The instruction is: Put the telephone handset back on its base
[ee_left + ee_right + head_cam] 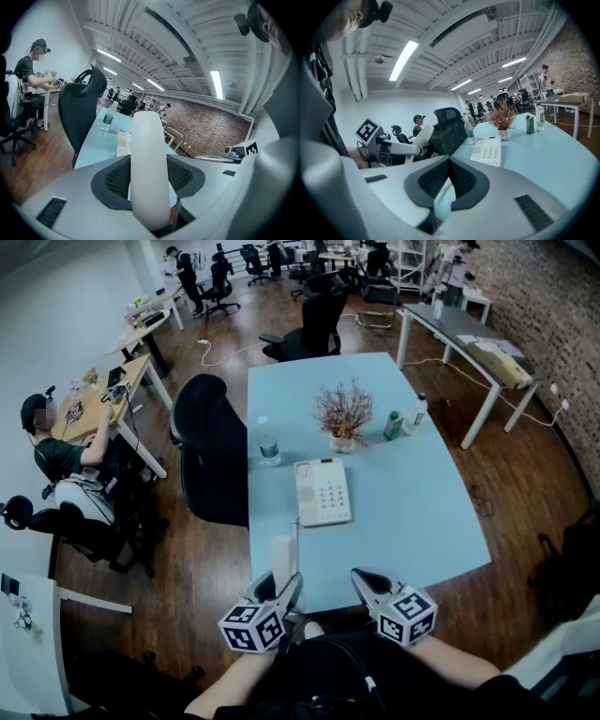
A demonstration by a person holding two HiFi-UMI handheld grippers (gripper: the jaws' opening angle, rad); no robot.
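The white handset (282,560) stands upright between the jaws of my left gripper (278,592), over the near edge of the light-blue table (422,512). In the left gripper view the handset (149,168) fills the gap, with both pads pressed on its sides. The white phone base (322,491) with its keypad lies flat at mid-table, beyond both grippers and apart from them. My right gripper (366,582) hovers beside the left one, jaws shut with nothing between them. From the right gripper view I see the base (488,151) ahead and the handset (423,136) to the left.
A water bottle (268,442) stands left of the base. Behind the base are a potted dried plant (342,415), a green carton (393,425) and another bottle (417,412). A black office chair (211,446) stands at the table's left side. A person (56,451) sits at the left desk.
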